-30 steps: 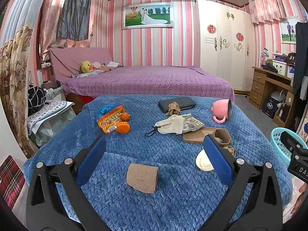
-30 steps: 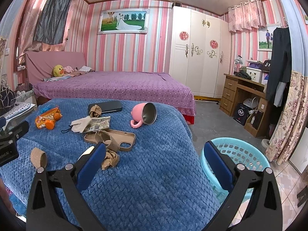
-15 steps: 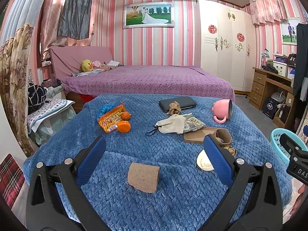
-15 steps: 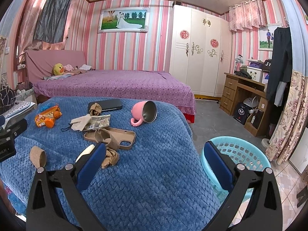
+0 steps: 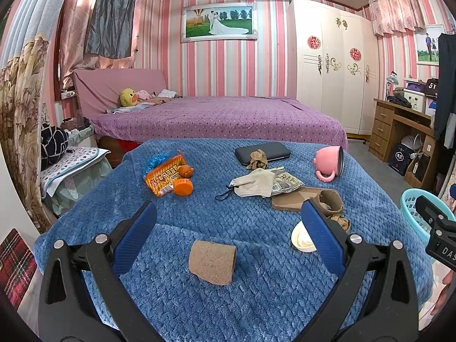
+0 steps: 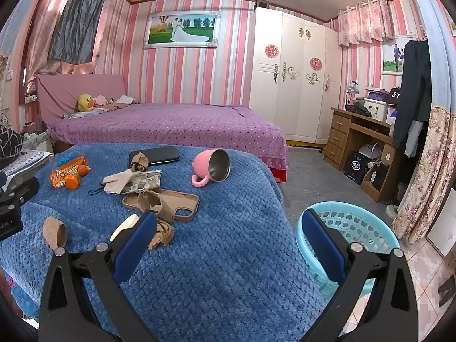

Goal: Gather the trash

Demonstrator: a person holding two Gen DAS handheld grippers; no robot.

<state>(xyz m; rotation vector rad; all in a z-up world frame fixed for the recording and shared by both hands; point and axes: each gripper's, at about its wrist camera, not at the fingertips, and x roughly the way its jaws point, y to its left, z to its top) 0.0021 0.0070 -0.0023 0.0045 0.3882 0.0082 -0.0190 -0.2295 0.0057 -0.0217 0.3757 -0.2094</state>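
A brown cardboard tube [image 5: 212, 262] lies on the blue blanket [image 5: 256, 299] between the fingers of my open left gripper [image 5: 228, 228]; it also shows in the right wrist view [image 6: 54, 232]. Crumpled brown paper [image 6: 162, 235], a white lid [image 5: 302, 239], a second tube [image 5: 330, 201], an orange snack wrapper [image 5: 164, 175] and a printed wrapper [image 5: 285, 183] lie further on. My right gripper [image 6: 228, 245] is open and empty over the blanket's right edge, beside the light blue basket [image 6: 364, 228] on the floor.
A pink mug [image 6: 212, 168] lies on its side. A tan phone case [image 6: 182, 202], a dark phone [image 6: 158, 155], a cloth [image 5: 255, 182] and orange fruit [image 5: 182, 186] are on the blanket. A purple bed [image 5: 216, 119] stands behind, a wooden desk [image 6: 359, 139] at the right.
Both views have shifted only slightly. The cardboard tube stays between the left fingers. Both grippers stay open.
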